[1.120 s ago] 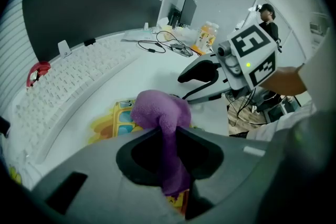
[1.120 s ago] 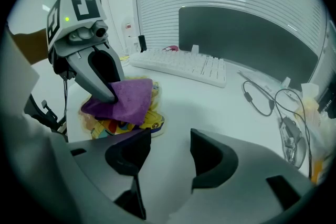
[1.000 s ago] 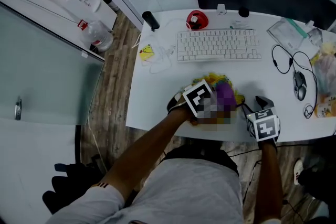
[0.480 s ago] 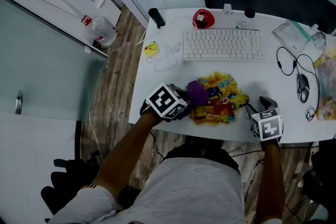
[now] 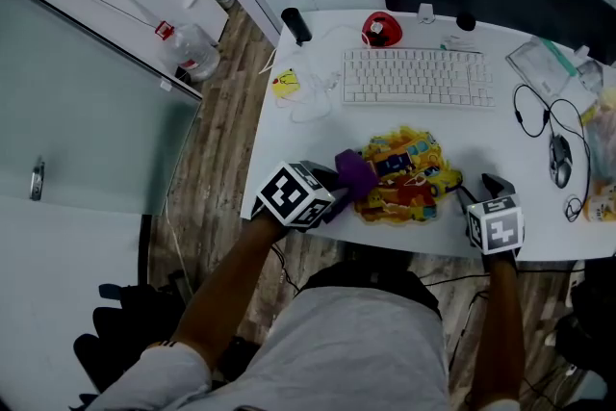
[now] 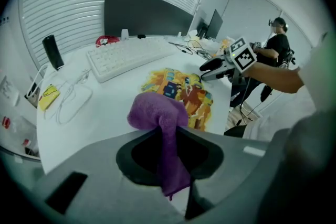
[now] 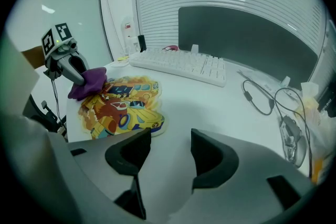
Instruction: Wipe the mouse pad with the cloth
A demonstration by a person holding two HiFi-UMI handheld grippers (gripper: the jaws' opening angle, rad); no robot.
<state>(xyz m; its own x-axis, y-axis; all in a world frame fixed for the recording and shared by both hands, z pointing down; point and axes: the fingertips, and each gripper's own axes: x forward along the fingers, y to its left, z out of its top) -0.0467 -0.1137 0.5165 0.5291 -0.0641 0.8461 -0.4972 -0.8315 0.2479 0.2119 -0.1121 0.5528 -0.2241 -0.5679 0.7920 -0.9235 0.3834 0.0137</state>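
Fingers of the left gripper [image 6: 168,139] pinch the cloth [image 6: 157,113], its bunched end at the pad's [image 5: 409,173] left edge; right gripper [image 7: 170,147] gapes empty at the pad's right edge. Looks mid-wipe; next: press down, drag cloth rightward, pad may slide.

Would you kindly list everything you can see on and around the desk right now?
white desk: one, white, beside a wooden floor.
cartoon-printed mouse pad: one, mostly yellow and red, near the desk's front edge.
purple cloth: one, purple, at the pad's left edge.
white keyboard: one, white, behind the pad.
wired black mouse: one, black, desk's right side.
red round object: one, red, behind the keyboard.
black cylinder: one, black, back left corner.
left gripper: one, grey, shut on the cloth.
right gripper: one, grey, open and empty, right of the pad.
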